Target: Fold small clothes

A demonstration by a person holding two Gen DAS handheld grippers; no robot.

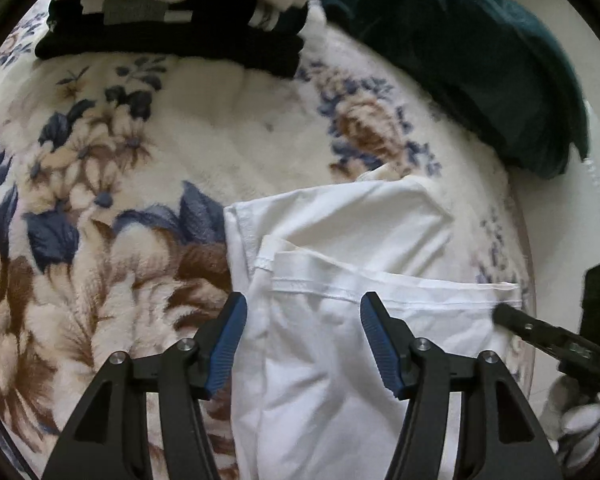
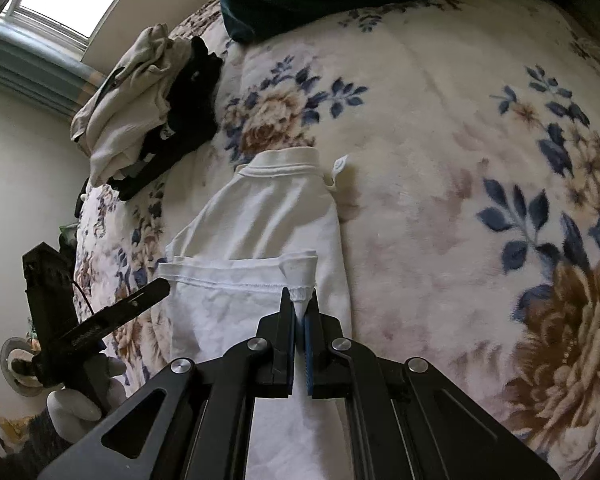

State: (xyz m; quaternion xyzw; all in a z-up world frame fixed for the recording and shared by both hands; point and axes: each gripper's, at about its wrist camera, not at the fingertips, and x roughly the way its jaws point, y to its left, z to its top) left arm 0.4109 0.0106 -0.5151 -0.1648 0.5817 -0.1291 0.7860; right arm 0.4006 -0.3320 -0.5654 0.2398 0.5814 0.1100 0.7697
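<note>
A: Left wrist view first: any writing on the clothes? I see a grey patch on the folded stack far ahead of the left gripper, but it's too blurry to read.

B: Same here. The right wrist view shows a small white tag sticking out by the collar of the white shirt, and nothing on it is legible.

A: Which way's the shirt lying?

B: Long axis runs straight away from the right gripper, collar at the far end, hem folded up toward the middle. That gripper's pinched tight on a corner of the folded hem.

A: And the left gripper is spread about halfway, the shirt just beneath and between the fingers, pads not pressing on it.

B: In my view it's off to the left at the shirt's edge, with a light-gloved hand holding it.

A: Surface is a fluffy cream floral blanket, with a dark green cloth ahead-right.

B: Room: window far upper left, pale walls.
</note>
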